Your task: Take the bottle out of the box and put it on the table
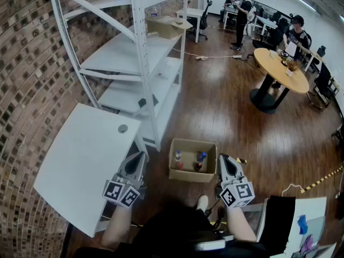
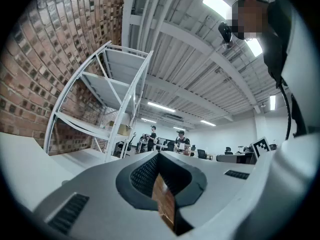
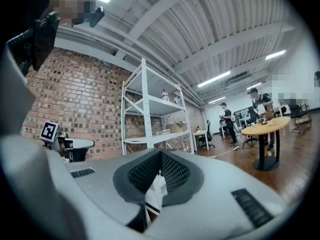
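Note:
An open cardboard box (image 1: 192, 174) stands on the wooden floor right in front of me. Several bottles stand upright in it, among them a white-capped one (image 1: 178, 158) and a blue-capped one (image 1: 201, 157). My left gripper (image 1: 141, 157) hovers just left of the box, over the corner of the white table (image 1: 80, 160). My right gripper (image 1: 222, 160) hangs just right of the box. Both are shut with nothing held. In the left gripper view the left gripper's (image 2: 159, 156) jaws meet at the tips. The right gripper (image 3: 160, 154) looks the same in the right gripper view.
A tall white metal shelf (image 1: 141, 63) stands behind the table against the brick wall, with a cardboard box (image 1: 166, 26) on one level. A round wooden table (image 1: 279, 71) with people around it is at the far right. Yellow-black tape (image 1: 322, 179) lies on the floor at right.

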Tool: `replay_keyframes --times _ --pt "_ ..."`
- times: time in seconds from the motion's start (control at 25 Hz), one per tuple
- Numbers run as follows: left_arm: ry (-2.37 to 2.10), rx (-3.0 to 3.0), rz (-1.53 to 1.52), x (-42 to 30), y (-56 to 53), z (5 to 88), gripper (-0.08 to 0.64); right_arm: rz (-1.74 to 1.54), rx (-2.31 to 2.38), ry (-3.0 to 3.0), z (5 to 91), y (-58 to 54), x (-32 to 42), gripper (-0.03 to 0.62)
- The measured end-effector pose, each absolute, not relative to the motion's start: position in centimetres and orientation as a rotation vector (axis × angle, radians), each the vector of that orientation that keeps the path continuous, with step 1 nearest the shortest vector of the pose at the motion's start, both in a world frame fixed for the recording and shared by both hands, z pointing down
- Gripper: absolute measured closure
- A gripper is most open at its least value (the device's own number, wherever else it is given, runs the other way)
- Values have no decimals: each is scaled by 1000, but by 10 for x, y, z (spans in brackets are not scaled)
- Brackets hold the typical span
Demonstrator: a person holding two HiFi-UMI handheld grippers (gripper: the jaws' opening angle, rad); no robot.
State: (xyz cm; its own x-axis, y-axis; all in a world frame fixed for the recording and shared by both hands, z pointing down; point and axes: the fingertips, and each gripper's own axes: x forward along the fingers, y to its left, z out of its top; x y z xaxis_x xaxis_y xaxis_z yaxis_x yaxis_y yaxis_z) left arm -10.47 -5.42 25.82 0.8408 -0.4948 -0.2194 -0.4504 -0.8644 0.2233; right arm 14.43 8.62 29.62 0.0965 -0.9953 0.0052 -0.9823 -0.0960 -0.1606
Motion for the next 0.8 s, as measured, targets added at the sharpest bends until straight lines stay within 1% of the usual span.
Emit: replay_keyframes --times 0.36,0.56,0.8 --pt "-638 2899 -350 -67 -55 262 563 -179 -2274 2020 296 86 165 588" --pt "-711 2870 -350 -51 -73 266 563 -231 -2268 2007 305 65 197 589" --pt "-784 2846 -367 -31 -99 261 563 -216 -2230 2039 297 23 225 588"
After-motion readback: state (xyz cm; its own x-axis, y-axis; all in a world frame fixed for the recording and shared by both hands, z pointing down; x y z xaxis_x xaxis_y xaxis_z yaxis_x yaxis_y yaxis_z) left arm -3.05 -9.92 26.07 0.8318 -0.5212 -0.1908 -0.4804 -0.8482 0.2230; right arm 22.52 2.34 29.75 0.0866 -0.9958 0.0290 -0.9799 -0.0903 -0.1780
